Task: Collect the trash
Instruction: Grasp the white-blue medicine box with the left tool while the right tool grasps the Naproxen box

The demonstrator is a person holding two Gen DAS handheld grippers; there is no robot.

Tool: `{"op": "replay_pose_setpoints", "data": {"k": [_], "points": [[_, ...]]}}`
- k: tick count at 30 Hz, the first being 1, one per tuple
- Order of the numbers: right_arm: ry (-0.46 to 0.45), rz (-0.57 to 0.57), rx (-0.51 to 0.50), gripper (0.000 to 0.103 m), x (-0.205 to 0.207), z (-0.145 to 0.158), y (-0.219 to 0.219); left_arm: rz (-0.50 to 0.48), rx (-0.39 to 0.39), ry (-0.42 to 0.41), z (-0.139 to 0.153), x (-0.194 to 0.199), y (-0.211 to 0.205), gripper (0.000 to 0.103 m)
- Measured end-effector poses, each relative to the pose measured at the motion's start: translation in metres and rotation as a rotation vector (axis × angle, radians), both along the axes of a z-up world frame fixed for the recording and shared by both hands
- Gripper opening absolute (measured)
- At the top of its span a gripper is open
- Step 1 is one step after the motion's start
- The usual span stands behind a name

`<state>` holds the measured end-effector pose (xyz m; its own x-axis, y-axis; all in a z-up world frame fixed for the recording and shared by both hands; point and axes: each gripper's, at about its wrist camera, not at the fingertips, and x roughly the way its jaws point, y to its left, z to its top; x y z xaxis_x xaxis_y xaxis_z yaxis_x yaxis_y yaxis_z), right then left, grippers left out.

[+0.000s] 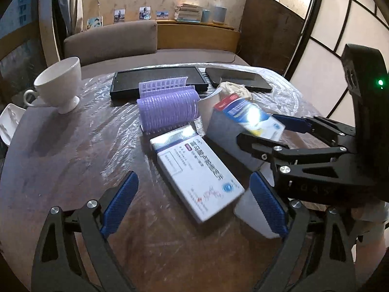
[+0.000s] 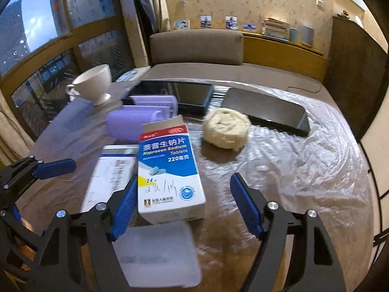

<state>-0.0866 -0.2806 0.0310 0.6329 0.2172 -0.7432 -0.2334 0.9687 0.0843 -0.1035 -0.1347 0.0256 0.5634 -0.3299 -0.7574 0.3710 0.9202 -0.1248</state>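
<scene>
Nearest your right gripper (image 2: 184, 180) lies a translucent plastic container (image 2: 158, 253), blurred, just below the blue pads. Between those pads stands the naproxen sodium tablet box (image 2: 170, 170), upright with its top flap open. The left-hand pad (image 2: 126, 204) sits against the box's edge, while the other pad stands clear of it with bare table showing in the gap. So your right claw is open around the box and is not clamping it.

Your left gripper (image 1: 193, 175) is spread wide, and nothing is pinched. A second white medicine box (image 1: 194, 170) lies flat on the table (image 1: 60, 158) between its fingers. The box's near corner is close to the right-hand pad (image 1: 267, 206).

Just beyond the flat box lies a purple hair roller (image 1: 167, 112) on its side, with its lilac clip cover (image 1: 163, 85) behind it. To the right of the roller, past the tablet box, a crumpled wad of pale tissue (image 2: 226, 129) rests on the clear plastic film (image 2: 304, 165) that covers that half of the table.

Farther back are a black framed screen (image 1: 158, 77) and, beside it, a dark flat device (image 2: 265, 112). At far left a white footed teacup (image 1: 60, 82) stands upright. Behind the table is a brown sofa (image 1: 109, 41).
</scene>
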Motion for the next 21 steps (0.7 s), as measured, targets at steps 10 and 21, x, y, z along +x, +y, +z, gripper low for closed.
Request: {"op": "replay_pose_setpoints", "data": {"k": [10, 21], "points": [[0.022, 0.046, -0.006, 0.072, 0.025, -0.005, 0.002, 0.003, 0.030, 0.025, -0.008, 0.016, -0.004, 0.078], [0.029, 0.063, -0.025, 0.066, 0.029, -0.008, 0.006, -0.023, 0.049, 0.015, -0.009, 0.019, -0.004, 0.072]]}}
